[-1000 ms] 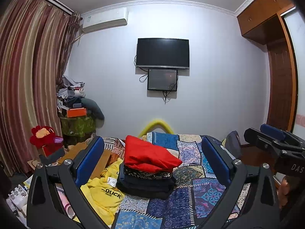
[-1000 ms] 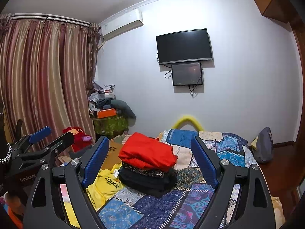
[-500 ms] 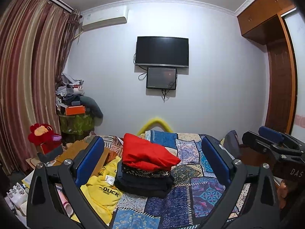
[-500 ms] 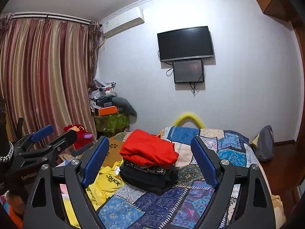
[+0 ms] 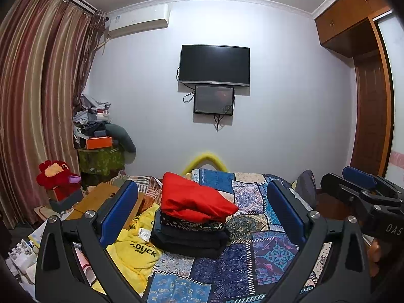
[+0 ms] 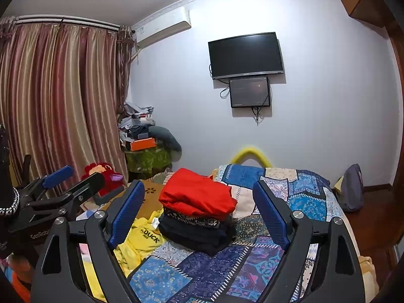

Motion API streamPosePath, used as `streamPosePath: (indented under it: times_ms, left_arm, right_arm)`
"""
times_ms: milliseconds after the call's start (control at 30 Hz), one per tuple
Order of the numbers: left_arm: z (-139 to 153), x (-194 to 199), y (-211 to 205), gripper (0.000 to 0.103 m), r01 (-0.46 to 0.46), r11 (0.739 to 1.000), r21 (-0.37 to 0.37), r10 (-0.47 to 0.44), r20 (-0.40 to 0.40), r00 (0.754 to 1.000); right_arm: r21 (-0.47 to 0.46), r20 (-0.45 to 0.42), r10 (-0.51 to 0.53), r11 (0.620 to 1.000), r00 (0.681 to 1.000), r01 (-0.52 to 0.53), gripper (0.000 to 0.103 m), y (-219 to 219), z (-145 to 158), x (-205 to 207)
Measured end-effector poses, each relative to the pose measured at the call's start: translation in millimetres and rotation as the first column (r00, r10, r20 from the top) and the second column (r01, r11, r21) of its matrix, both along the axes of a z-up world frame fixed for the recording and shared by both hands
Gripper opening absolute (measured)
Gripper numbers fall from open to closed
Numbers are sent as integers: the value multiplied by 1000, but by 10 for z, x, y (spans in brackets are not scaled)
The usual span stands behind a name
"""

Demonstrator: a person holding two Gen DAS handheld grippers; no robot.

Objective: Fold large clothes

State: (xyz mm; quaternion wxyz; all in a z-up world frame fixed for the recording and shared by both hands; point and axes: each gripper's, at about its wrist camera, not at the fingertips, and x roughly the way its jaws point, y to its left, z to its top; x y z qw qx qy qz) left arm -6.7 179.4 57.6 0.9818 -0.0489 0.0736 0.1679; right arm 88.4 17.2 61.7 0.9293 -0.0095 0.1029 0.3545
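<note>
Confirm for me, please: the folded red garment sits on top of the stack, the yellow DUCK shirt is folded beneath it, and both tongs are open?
Not quite. The yellow DUCK shirt lies crumpled beside the stack, not beneath the red garment; the left wrist view shows it. The rest holds.

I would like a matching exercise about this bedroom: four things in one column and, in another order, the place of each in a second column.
Things:
1. red garment
2. yellow shirt
3. television
4. red plush toy

Places:
A. on the wall
B. by the curtain, off the bed
C. top of the folded pile
D. crumpled on the bed, left of the pile

Pairs: 1-C, 2-D, 3-A, 4-B
</note>
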Motion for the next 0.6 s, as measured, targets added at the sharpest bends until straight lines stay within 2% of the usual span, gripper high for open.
streamPosePath:
  times_ms: [600]
  left_arm:
    - [7,-2,-85,102,32,999,-2,-32,-7,999]
  right_arm:
    - [13,-11,-10,1000,1000,10,85,-38,-29,15]
